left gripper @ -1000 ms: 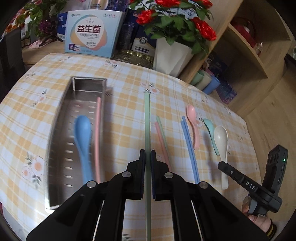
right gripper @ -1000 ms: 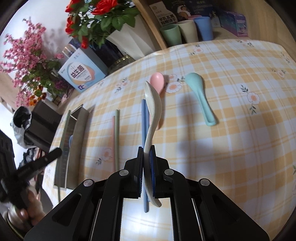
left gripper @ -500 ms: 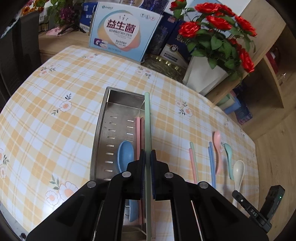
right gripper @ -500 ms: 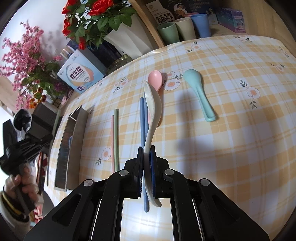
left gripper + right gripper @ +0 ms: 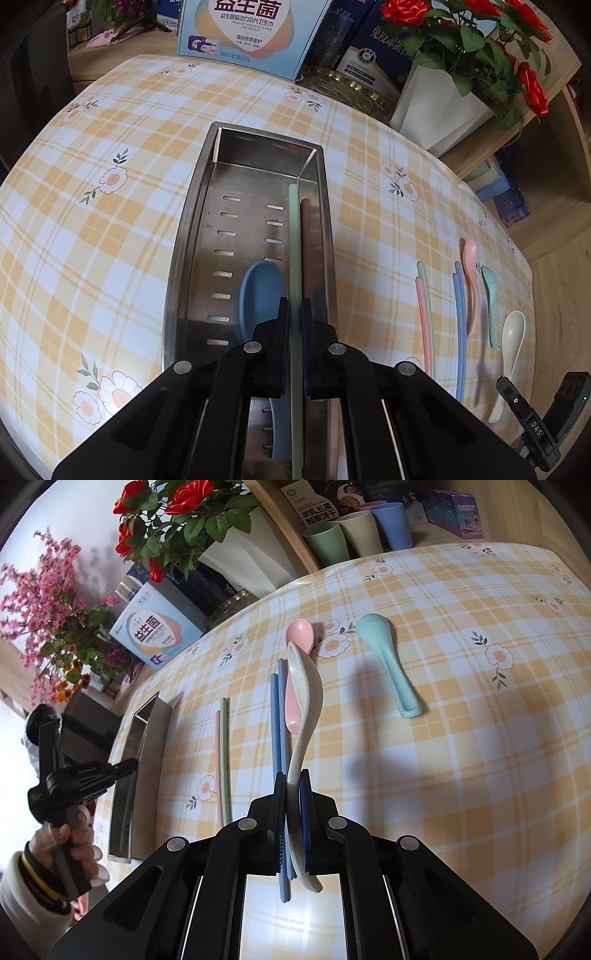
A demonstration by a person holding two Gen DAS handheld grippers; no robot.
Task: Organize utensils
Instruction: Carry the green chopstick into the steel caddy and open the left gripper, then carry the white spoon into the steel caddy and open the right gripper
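Two claws: both clamped.
Left claw: grips green chopstick over steel tray.
Right claw: grips white spoon above table.

The left gripper moves from over the bare cloth onto the steel tray, carrying its green chopstick along; the stick now lies inside the tray, between the blue spoon and pink chopstick. In the right view, the left gripper rises beside the tray.
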